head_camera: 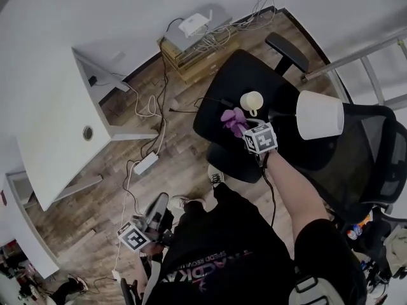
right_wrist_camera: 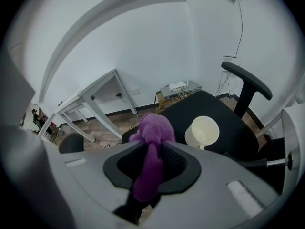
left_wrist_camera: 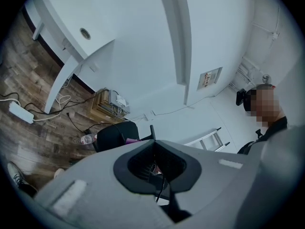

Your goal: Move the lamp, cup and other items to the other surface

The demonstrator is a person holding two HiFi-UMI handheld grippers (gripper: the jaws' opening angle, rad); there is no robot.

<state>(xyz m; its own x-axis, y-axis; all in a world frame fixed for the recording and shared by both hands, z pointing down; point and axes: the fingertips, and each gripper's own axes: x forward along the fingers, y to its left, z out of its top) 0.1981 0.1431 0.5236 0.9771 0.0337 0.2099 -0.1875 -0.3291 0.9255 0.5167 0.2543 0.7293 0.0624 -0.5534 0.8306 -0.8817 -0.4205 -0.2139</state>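
The left gripper (head_camera: 156, 211) (left_wrist_camera: 152, 141) hangs low beside the person's leg, its jaws together with nothing between them. It is tilted up toward the white wall.

The right gripper (head_camera: 247, 130) (right_wrist_camera: 151, 147) is stretched out over the black chair surface (head_camera: 248, 68) (right_wrist_camera: 209, 104). Its jaws are clamped on a purple cloth (head_camera: 234, 121) (right_wrist_camera: 153, 128), which bunches out past the tips and trails back through the gap. I cannot tell whether the cloth touches the surface.

Just beyond the cloth, 1 cream cup (head_camera: 252, 100) (right_wrist_camera: 202, 131) stands upright on the surface with its handle turned toward the gripper. To the cup's right is the lamp (head_camera: 320, 114) (right_wrist_camera: 290, 142), its thin rod running sideways and its white shade toward the mesh backrest.

Farther left, well apart from the chair across the wood floor, stands a white table (head_camera: 57, 126) (right_wrist_camera: 81, 99).
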